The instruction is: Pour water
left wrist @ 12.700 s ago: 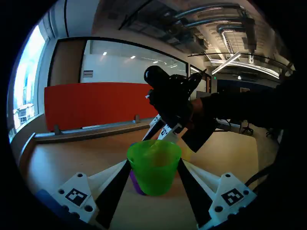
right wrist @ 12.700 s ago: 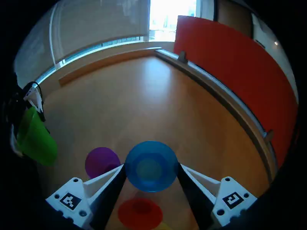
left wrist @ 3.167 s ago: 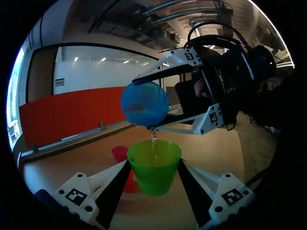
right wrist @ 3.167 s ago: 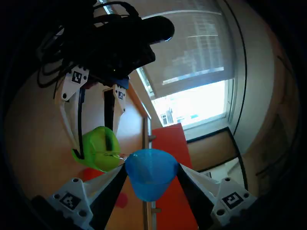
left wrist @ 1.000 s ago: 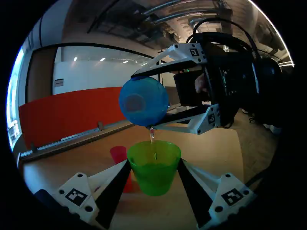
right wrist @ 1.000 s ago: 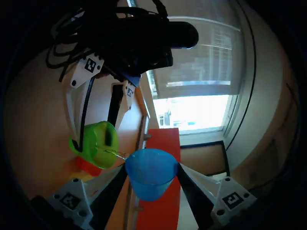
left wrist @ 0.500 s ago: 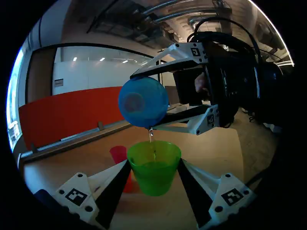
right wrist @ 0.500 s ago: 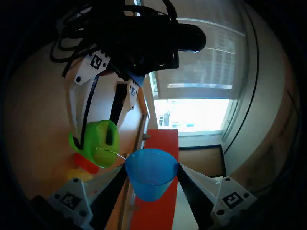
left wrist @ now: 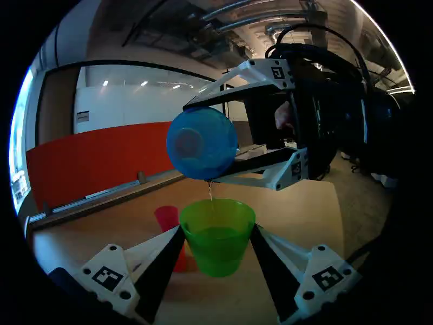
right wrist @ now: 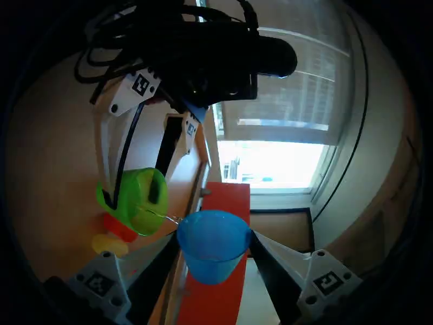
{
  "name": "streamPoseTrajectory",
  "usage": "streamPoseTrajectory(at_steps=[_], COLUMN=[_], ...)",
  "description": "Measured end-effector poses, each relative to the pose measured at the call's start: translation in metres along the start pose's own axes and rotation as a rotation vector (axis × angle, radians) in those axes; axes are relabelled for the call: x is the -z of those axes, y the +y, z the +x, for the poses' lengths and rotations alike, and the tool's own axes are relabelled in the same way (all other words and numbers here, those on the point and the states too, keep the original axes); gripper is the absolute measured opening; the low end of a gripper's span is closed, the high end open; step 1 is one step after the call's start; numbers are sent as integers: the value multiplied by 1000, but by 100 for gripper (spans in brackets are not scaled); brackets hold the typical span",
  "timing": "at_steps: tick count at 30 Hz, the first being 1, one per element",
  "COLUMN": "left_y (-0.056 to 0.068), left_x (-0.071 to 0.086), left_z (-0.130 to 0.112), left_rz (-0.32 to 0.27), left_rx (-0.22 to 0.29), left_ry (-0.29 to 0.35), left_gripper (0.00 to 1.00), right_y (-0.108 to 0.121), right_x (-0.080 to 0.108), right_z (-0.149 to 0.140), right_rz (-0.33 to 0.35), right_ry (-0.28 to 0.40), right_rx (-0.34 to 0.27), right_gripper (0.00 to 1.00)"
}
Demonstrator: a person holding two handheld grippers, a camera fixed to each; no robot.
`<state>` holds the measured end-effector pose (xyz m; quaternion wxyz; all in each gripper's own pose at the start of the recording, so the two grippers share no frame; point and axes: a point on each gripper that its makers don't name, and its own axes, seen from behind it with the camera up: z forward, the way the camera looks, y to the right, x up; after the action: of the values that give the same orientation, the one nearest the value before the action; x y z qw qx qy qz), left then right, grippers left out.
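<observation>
Left gripper view: blue cup (left wrist: pixel 201 143), at 12 o'clock above green cup (left wrist: pixel 217 244), has thinned its stream to a trickle (left wrist: pixel 210 190); pour appears nearly complete. Left gripper (left wrist: pixel 217 230) jaws clamp green cup; right gripper (right wrist: pixel 214 238) jaws clamp blue cup.

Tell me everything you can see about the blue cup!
The blue cup looks like see-through plastic, wide at the rim and narrower at the bottom. The right gripper squeezes it between its two fingers, one on each side. It is up in the air, tipped far over, just above the green cup without touching it. A thin trickle of water falls from its rim into the green cup.
</observation>
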<state>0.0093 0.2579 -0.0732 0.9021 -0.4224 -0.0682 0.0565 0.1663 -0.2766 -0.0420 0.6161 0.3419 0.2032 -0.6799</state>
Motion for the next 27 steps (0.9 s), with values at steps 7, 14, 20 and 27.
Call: streamPoseTrajectory(at_steps=[7,14,20,27], left_y=[-1,-1,-2,-2], left_x=[1,2,2,3], left_z=[1,0,0,2], left_rz=[2,3,6,9], left_rx=[-1,1,-2,0], left_ry=[1,3,2,6], left_gripper=[85,85,85,85], right_y=[-1,-4,-2,-4], right_x=[0,-2,-1,-1], right_z=[1,4,7,9], right_rz=[-2,1,-5,-8], right_ry=[-4,-4,-3,-5], right_rx=[33,60,83,123], right_gripper=[92,92,92,92])
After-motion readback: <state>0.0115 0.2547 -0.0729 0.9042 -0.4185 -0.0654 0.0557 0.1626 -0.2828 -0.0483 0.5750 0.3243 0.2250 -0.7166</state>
